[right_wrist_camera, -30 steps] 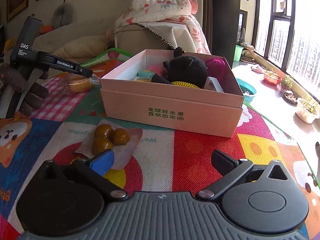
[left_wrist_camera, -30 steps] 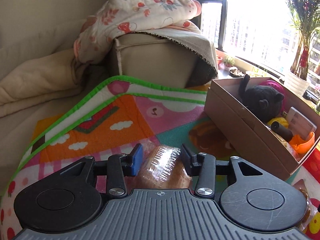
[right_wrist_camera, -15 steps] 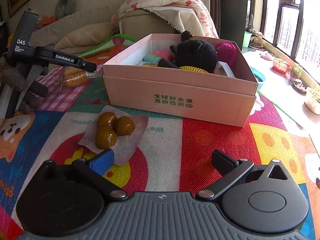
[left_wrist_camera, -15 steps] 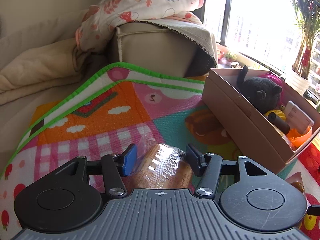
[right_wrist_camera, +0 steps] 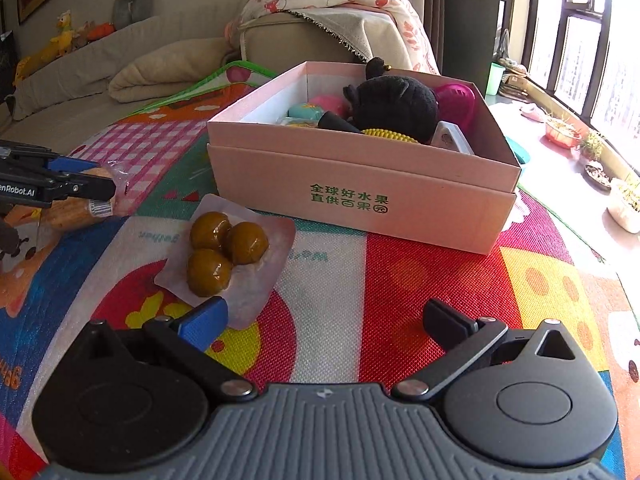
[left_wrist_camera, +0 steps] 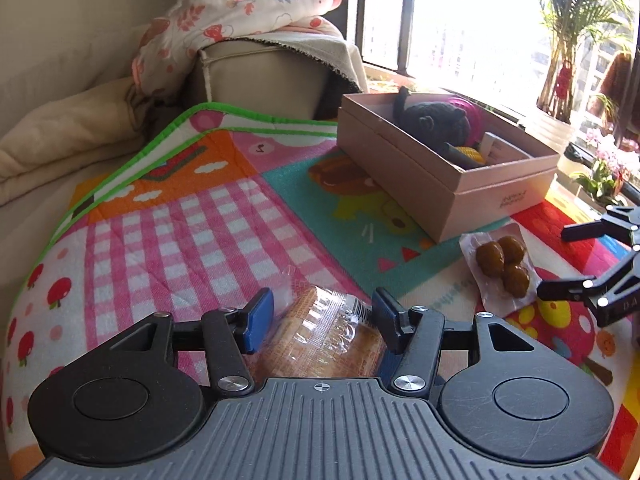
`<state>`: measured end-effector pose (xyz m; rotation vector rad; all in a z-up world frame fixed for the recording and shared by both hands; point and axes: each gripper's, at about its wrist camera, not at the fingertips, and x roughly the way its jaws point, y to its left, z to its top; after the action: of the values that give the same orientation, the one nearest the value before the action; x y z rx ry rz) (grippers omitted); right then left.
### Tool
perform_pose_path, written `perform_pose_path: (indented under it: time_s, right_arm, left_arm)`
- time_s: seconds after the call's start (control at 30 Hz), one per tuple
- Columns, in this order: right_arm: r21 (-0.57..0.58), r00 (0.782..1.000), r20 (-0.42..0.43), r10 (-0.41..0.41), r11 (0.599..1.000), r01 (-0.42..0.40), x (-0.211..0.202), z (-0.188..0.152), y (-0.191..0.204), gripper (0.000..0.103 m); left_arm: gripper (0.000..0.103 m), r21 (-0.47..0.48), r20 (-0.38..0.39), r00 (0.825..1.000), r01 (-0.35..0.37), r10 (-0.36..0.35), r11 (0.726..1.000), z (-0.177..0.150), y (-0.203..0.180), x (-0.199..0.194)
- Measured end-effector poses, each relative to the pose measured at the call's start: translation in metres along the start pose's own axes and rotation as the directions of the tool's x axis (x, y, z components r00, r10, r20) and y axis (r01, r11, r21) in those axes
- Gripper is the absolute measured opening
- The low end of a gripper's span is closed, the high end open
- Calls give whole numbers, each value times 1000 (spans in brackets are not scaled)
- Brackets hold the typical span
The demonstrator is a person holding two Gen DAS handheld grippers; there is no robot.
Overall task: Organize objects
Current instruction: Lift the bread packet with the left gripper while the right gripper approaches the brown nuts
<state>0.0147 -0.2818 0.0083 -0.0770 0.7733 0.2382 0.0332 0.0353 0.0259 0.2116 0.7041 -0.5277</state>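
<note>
Over on the left, the left claw [left_wrist_camera: 322, 312] has the wrapped bread [left_wrist_camera: 320, 332] between its two pads. Its jaws have just been opening, yet they stand about half spread with the pads against the wrapper on both sides, so I'd say it has eased its grip on the bread without letting go. The bread sits low over the pink checked patch of the play mat [left_wrist_camera: 180, 232], well short of the box. It is a soft, golden-brown loaf in clear, crinkly film that catches the window light. My guess is that the looser hold keeps it from being squashed.

A little to the right, a sealed packet [right_wrist_camera: 228, 252] of three glossy brown balls lies flat on the mat, just in front of the box's near corner. The right claw [right_wrist_camera: 324, 320] hangs over the mat beside it, spread wide and holding nothing, its blue pad just beside the packet's near edge. It looks set to take that one next.

Further right stands the pink cardboard box [right_wrist_camera: 360, 184], lid off and nested under it. It is already partly filled, with a black plush toy [right_wrist_camera: 392, 104] on top and small plastic bits around it. The left end looks the least full, so that seems the likely place for the bread.
</note>
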Motion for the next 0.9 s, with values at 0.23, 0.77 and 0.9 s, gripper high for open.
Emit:
perform_pose_path:
  time_s: [0.23, 0.77, 0.9]
  right_arm:
    - [0, 1000, -2, 0, 1000, 0, 1, 0, 0, 103]
    - [4, 1000, -7, -5, 1000, 5, 1, 0, 1, 103]
    - [10, 1000, -19, -4, 1000, 4, -2, 1, 4, 103]
  left_arm:
    - [58, -91, 147, 989, 33, -19, 995, -21, -3, -54]
    - [82, -15, 57, 996, -61, 61, 998, -33, -5, -23]
    - [78, -26, 89, 988, -124, 126, 992, -33, -13, -7]
